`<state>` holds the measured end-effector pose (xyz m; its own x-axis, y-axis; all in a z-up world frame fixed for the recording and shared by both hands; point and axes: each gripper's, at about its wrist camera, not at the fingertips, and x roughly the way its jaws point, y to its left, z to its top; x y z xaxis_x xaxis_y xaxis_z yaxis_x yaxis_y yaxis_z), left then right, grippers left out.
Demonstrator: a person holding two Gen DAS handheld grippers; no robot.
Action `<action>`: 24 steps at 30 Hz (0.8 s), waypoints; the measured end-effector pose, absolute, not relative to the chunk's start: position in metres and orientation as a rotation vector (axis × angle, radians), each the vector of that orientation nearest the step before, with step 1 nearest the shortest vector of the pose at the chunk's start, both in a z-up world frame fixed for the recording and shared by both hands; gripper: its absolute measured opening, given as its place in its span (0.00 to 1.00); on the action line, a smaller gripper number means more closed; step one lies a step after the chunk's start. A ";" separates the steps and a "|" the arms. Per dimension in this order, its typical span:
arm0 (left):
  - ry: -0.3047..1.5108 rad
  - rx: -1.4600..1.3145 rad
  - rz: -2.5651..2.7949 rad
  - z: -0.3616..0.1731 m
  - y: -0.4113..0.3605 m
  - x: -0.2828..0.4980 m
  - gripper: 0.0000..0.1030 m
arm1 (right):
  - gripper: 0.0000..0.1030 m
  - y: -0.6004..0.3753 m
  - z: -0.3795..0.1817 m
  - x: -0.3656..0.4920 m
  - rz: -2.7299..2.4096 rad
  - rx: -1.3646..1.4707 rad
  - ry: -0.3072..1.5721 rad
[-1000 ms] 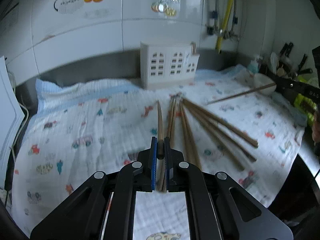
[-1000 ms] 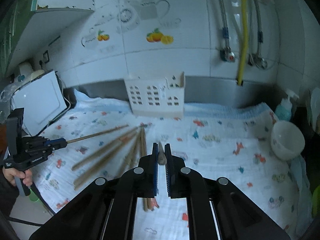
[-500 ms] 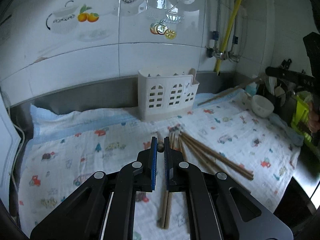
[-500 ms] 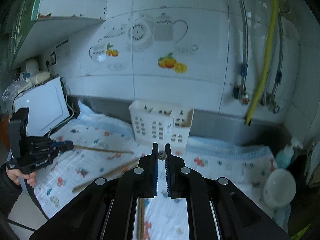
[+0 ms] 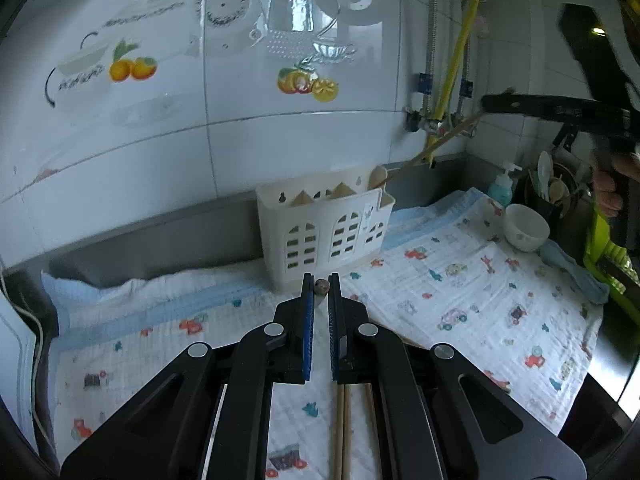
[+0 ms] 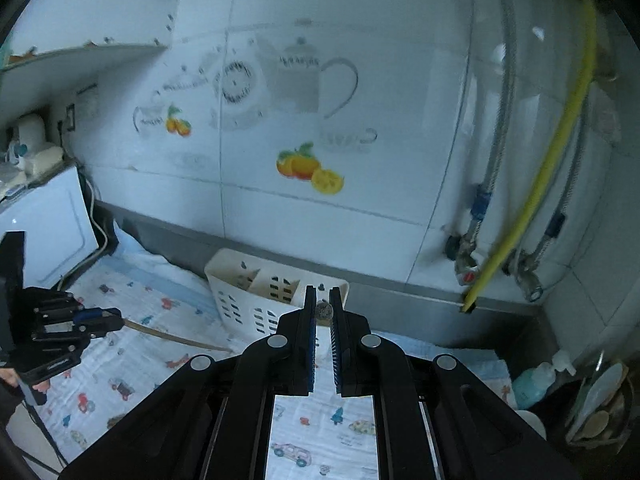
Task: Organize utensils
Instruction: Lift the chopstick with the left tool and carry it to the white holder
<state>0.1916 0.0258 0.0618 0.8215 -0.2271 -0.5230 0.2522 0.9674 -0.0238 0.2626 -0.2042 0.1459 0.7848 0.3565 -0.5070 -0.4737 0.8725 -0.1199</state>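
each hand-held gripper grasps one chopstick, left point(image 5: 322, 289) and right point(image 6: 324, 311), mid-carry toward the white utensil caddy point(image 5: 326, 232) at the desk's back edge; next i must tip them upright into a compartment.

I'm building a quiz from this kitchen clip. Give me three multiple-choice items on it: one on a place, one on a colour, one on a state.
1. Where does the white utensil holder stand?
A. against the back wall
B. inside the bowl
C. on the shelf

2. What colour is the bowl?
A. red
B. white
C. black

3. What is the left claw doing?
A. open, empty
B. gripping a spoon
C. shut on a chopstick

Answers: 1 A, it sits on the cloth by the tiles; 2 B, plainly white; 3 C, the stick's end shows between the pads.
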 end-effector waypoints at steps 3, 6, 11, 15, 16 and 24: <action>0.543 0.055 -0.252 0.067 0.024 0.199 0.05 | 0.06 -0.196 0.141 0.284 0.454 -0.258 0.557; 0.541 0.043 -0.245 0.073 0.024 0.208 0.05 | 0.06 -0.190 0.135 0.303 0.459 -0.257 0.615; 0.529 0.044 -0.246 0.088 0.023 0.220 0.05 | 0.06 -0.181 0.127 0.328 0.449 -0.257 0.667; 0.508 0.059 -0.251 0.103 0.017 0.228 0.05 | 0.07 -0.178 0.126 0.339 0.431 -0.260 0.661; 0.502 0.066 -0.249 0.107 0.016 0.229 0.05 | 0.10 -0.179 0.127 0.340 0.430 -0.255 0.654; 0.425 0.081 -0.245 0.152 0.014 0.231 0.05 | 0.28 -0.200 0.139 0.306 0.443 -0.222 0.563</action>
<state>0.2310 0.0137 0.1520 0.8822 -0.2185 -0.4171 0.2523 0.9673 0.0270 0.3063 -0.1997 0.1390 0.7550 0.3430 -0.5588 -0.4622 0.8829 -0.0826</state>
